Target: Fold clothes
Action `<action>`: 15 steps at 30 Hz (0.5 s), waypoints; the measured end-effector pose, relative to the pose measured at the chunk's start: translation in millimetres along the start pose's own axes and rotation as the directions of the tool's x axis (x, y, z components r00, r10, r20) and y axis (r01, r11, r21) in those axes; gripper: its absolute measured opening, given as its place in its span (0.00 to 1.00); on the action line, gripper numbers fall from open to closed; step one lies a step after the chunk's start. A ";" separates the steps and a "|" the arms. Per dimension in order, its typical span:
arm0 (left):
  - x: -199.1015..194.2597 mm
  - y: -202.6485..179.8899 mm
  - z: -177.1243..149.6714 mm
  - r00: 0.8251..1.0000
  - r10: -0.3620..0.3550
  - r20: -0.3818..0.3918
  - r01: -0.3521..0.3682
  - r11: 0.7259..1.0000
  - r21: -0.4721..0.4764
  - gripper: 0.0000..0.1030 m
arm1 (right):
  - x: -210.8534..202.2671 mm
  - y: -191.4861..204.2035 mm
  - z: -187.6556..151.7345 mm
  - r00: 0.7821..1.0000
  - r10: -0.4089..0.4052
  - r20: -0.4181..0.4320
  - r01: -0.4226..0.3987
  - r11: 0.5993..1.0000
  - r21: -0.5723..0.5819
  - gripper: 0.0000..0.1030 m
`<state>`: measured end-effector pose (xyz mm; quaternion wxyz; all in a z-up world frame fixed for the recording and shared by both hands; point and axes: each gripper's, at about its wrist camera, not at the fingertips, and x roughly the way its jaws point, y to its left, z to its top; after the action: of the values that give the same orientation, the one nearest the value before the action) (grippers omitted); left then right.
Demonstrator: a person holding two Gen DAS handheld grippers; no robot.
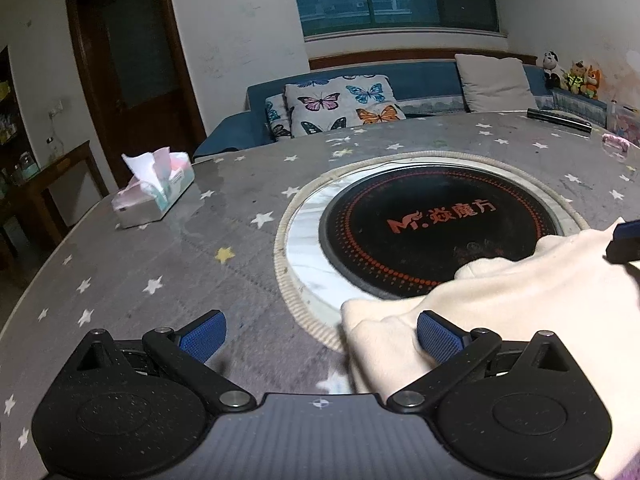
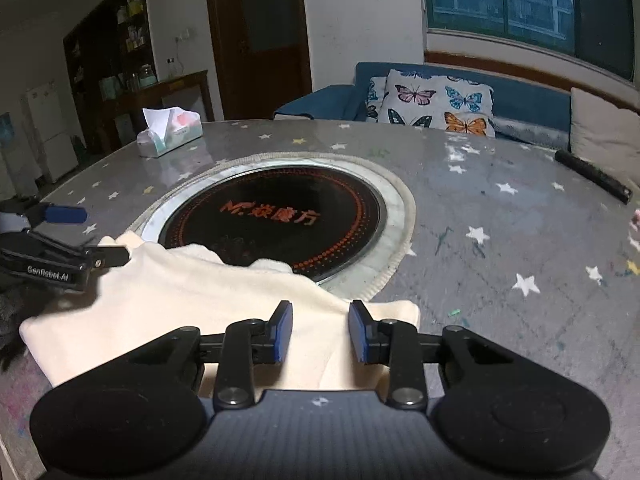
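Right wrist view shows the soft, light cream garment (image 2: pixel 192 292) lying on the table (image 2: pixel 500 216), overlapping the cooktop, right gripper (image 2: pixel 318 330) part-open astride a fold, left gripper (image 1: pixel 320 332) wide open, empty; grasp hems.

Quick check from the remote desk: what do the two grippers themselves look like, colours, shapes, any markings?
Both are matte black handheld units. The left gripper and right gripper each have two round black housings, black linkage arms with silver pivot screws, and blue textured fingertip pads. A small white crosshair mark sits centred on each ribbed body. White lettering reading GenRobot.AI shows on the left gripper's side in the right wrist view.
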<state>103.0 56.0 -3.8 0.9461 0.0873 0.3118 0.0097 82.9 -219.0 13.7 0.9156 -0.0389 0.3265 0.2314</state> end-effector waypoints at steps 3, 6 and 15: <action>-6.7 4.9 -4.1 1.000 0.002 0.000 -0.002 1.000 -0.016 1.00 | -9.9 8.7 4.0 1.000 0.007 0.017 -0.007 1.000 -0.025 0.31; -11.4 10.5 -8.7 1.000 0.000 0.000 0.000 0.999 -0.033 1.00 | -19.1 21.4 6.9 0.999 0.036 0.025 -0.034 0.997 -0.063 0.31; -13.8 24.8 -12.7 1.000 -0.008 -0.008 0.007 0.997 -0.077 1.00 | -26.3 77.6 8.8 0.985 0.172 -0.002 -0.169 0.966 -0.196 0.33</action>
<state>85.3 81.4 -1.5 0.9475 0.0494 0.3154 0.0185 35.3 -158.5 43.1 0.8866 -0.0986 0.2973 0.3403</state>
